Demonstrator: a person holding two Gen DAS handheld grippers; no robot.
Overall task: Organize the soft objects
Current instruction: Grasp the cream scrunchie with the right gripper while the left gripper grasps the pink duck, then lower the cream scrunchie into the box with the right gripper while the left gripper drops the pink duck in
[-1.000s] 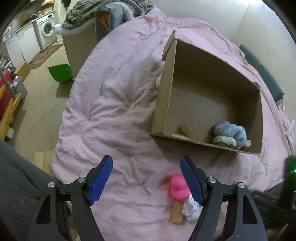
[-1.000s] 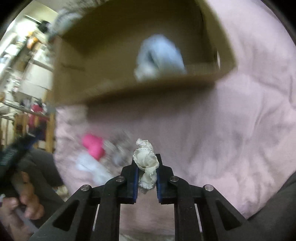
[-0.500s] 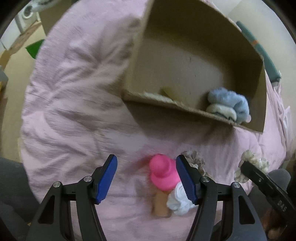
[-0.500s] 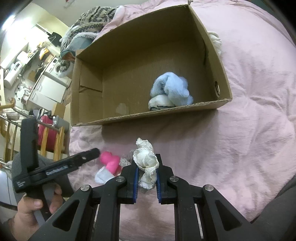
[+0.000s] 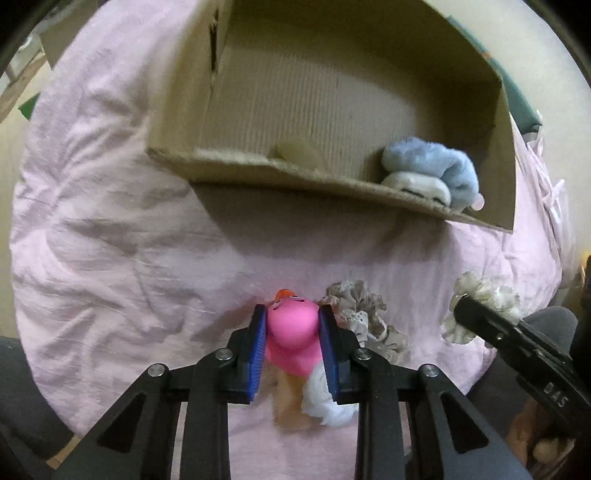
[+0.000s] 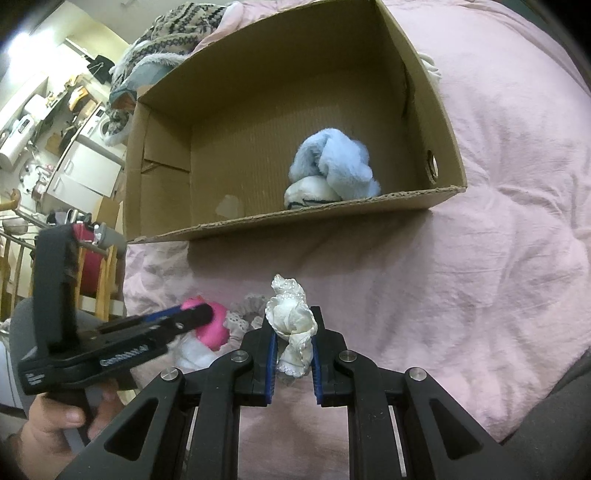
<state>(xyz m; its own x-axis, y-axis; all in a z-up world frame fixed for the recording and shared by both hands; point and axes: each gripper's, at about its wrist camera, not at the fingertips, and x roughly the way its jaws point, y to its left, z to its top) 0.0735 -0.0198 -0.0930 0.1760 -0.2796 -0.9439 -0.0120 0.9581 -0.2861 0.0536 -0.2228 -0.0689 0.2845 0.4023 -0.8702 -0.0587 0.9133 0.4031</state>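
Note:
My left gripper (image 5: 291,325) is shut on a pink soft toy (image 5: 293,332) lying on the pink bedspread (image 5: 110,258), in front of the cardboard box (image 5: 295,177). My right gripper (image 6: 293,332) is shut on a cream lace scrunchie (image 6: 291,321), held above the bedspread (image 6: 480,258) in front of the box (image 6: 332,218). A blue and white fluffy bundle (image 6: 332,173) lies inside the box, also in the left wrist view (image 5: 432,177). A grey lace scrunchie (image 5: 362,310) and a white cloth (image 5: 325,398) lie beside the pink toy.
The left gripper and pink toy (image 6: 210,325) show at the lower left of the right wrist view. The right gripper's tip with the cream scrunchie (image 5: 480,306) shows at the right of the left wrist view. A patterned blanket (image 6: 166,29) lies behind the box. Kitchen units (image 6: 85,162) stand far left.
My left gripper has moved forward and closed on the pink toy; it was open before. My right gripper still holds the cream scrunchie and has steadied facing the box.

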